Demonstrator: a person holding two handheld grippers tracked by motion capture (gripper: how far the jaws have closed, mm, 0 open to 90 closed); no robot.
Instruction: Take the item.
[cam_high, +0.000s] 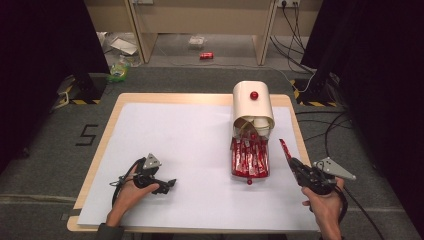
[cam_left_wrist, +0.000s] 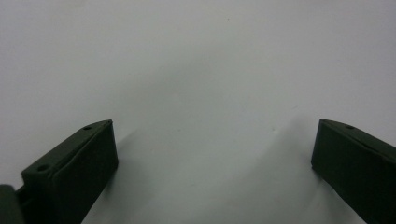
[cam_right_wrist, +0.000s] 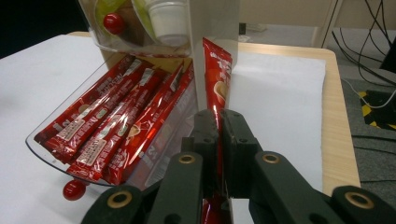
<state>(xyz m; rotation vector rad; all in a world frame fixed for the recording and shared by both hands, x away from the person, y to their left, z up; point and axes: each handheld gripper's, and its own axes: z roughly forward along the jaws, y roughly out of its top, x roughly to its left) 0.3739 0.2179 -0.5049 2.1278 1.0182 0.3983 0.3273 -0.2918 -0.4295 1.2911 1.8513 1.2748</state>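
Resting low near the desk's (cam_high: 100, 150) front left corner, the person's left hand (cam_high: 131, 192) holds the left gripper (cam_high: 167, 185) pointing right, jaws spread wide over bare white paper (cam_high: 190, 145). Near the front right corner, the right hand (cam_high: 325, 202) angles the right gripper (cam_high: 291, 161) up and away, clamped on a glossy red sachet stick (cam_high: 285, 148) just beside the clear plastic drawer of red sachets (cam_high: 250, 159).
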